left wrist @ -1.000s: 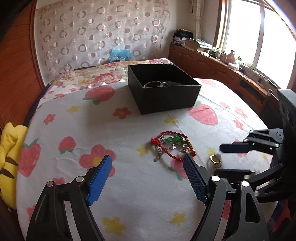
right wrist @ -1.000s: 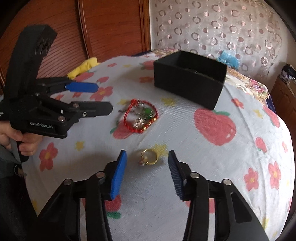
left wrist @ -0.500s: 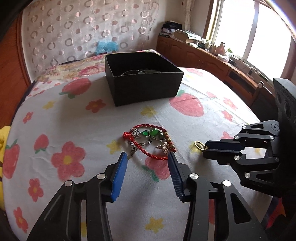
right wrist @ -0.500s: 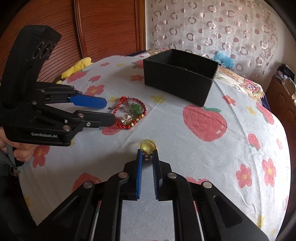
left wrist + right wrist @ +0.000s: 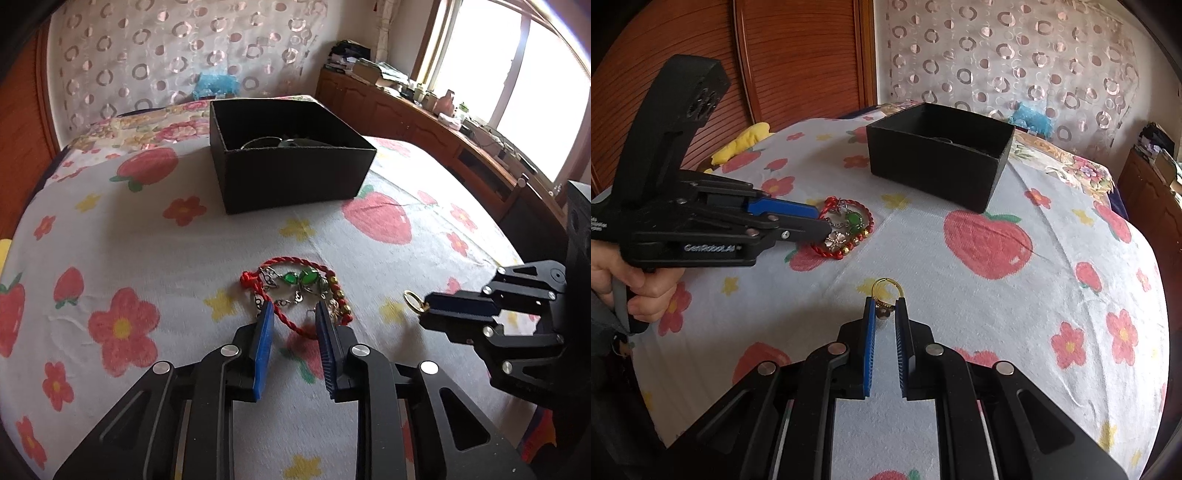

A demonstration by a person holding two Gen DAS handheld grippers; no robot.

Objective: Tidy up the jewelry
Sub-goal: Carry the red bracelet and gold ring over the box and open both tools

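Your right gripper (image 5: pixel 885 308) has its blue pads nearly together and pinches the gold ring (image 5: pixel 886 288) by its near edge, the band standing up just past the fingertips above the bedspread (image 5: pixel 997 302); in the left wrist view the ring (image 5: pixel 413 300) pokes out from the tip of that gripper. Your left gripper (image 5: pixel 293 314) is narrowed but not fully closed: its pads straddle the near arc of the red cord bracelet (image 5: pixel 295 291), and I cannot tell whether they already bite the cord or only flank it. The bracelet lies on the bedspread between you and the black box (image 5: pixel 291 173), tangled with a silver chain carrying green stones (image 5: pixel 301 277) and a run of gold beads (image 5: pixel 340 295). The box sits well beyond both, open-topped, with some jewelry already inside. I'd judge the ring light, stiff and slick, so a hold on so little of the band could let it pivot or pop out; keep it level as you carry. The bracelet bundle looks light and limp and will probably droop and swing, and the loose chain may drop away if you catch only the cord. Take the twisted cord where the chain crosses it, squeeze fully, and lift slowly toward the box.
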